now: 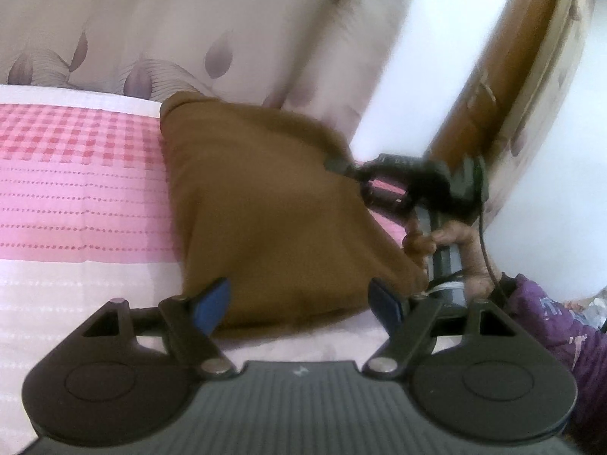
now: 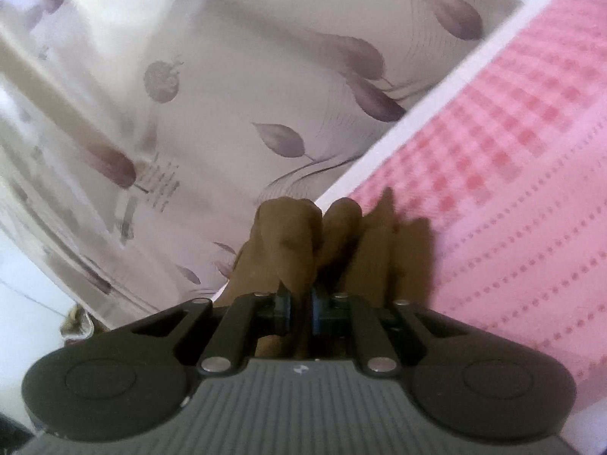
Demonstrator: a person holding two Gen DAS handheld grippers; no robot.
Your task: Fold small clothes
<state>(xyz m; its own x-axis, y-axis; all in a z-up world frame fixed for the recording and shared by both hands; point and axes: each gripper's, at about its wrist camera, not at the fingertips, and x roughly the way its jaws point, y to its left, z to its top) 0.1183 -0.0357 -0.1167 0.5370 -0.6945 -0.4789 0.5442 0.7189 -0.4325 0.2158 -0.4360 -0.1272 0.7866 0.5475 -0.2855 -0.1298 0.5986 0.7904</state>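
- Left wrist view: nearest the camera, the left claw (image 1: 301,305) stands spread wide, its blue pads on either side of the near edge of the brown garment (image 1: 265,204), gripping nothing
- The brown garment lies on the pink checked bedspread (image 1: 76,174) of the bed, its far right corner lifted off the cover by the right claw (image 1: 341,167), which the person's hand (image 1: 447,242) holds beyond it
- A leaf-patterned curtain (image 1: 182,34) hangs behind the bed and a wooden door (image 1: 504,72) stands to the right; the view is blurred by motion
- Right wrist view: nearest the camera, the right claw (image 2: 301,307) is clamped on a bunched fold of the brown garment (image 2: 303,239), the cloth standing up between the pads
- Judgement: the step in hand looks like carrying this corner over to make a fold; to do it well, draw the cloth taut and low over the bedspread (image 2: 512,189), pin or pinch the near edge with the left claw so the garment does not slide, and lay edge on edge before letting go
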